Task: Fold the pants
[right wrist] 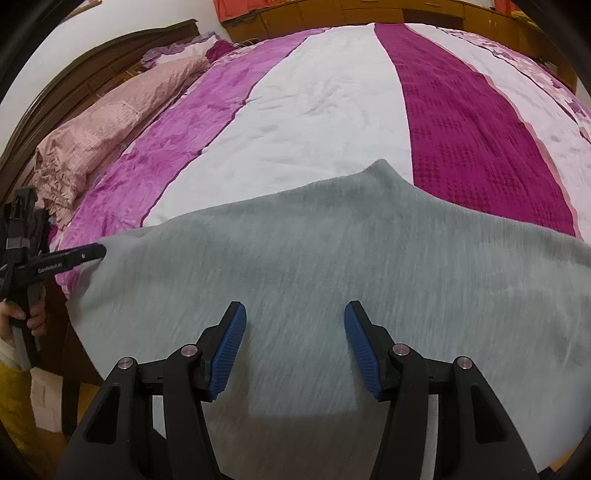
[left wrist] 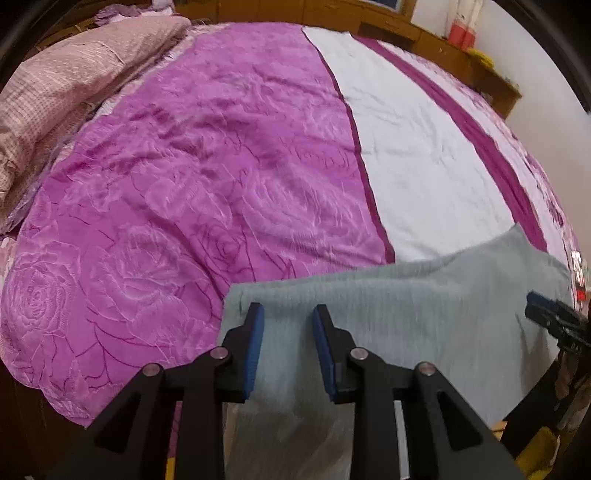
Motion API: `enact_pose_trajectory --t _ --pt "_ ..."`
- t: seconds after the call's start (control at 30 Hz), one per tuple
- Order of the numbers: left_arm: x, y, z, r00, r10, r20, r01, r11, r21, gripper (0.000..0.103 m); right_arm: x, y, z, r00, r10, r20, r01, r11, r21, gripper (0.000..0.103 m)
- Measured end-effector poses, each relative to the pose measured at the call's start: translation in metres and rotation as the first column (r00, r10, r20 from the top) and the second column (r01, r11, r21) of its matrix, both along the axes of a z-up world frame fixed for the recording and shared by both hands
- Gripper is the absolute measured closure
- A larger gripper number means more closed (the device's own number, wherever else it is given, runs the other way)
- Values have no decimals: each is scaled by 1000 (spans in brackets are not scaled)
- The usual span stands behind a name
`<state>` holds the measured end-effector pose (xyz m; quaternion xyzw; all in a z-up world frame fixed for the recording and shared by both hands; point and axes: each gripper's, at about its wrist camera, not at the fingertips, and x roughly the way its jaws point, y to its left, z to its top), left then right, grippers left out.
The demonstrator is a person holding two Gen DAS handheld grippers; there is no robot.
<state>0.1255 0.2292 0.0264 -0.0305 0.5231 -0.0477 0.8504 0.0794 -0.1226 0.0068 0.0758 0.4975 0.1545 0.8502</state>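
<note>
At the far left of the bed, a pink quilted pillow (left wrist: 70, 92) lies against the dark wooden headboard (right wrist: 92, 74). Beside it, the bedspread (left wrist: 192, 177) runs in bands: violet with a rose pattern, then plain white, then deep magenta, then a pale floral edge.

The pants (right wrist: 332, 258), grey-green and soft-napped, lie spread across the near edge of the bed, over the white and magenta bands. The near part of the pants hangs over the bed edge.

The left gripper (left wrist: 288, 314) stands above the left end of the pants. Its jaws are open, and the blue pads (left wrist: 255, 350) do not press on the fabric seen between them. A hand (right wrist: 26, 317) holds the grip of this gripper.

The right gripper (right wrist: 294, 312) stands above the middle of the pants. Its jaws are open wide, with fabric visible between them and no contact at the pads.

Wooden cabinets (right wrist: 369, 13) line the far wall.
</note>
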Motion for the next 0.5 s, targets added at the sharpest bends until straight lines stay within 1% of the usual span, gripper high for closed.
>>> enact_pose_trajectory --t 0.1,0.17,0.3,0.33,0.43,0.5 --pt "2 7 5 999 29 29 -28 999 -21 74 3 -4 4 1000 8 -1 -8 1000 17 53" --pt "6 10 5 999 36 19 -35 999 -35 74 7 -7 9 1000 7 16 -8 1000 9 53" --pt "8 12 1 999 32 7 -32 998 -46 74 26 -19 24 994 -38 105 49 993 -105 53" --pt "8 12 0 999 34 8 -33 998 -46 74 32 -23 26 992 -47 115 60 991 -117 53" --pt "7 14 -2 999 53 11 -52 998 -43 74 54 -35 24 992 -62 106 76 988 -136 53" --pt "6 14 -1 998 53 30 -53 998 -17 74 64 -38 22 994 -57 97 71 987 -146 53"
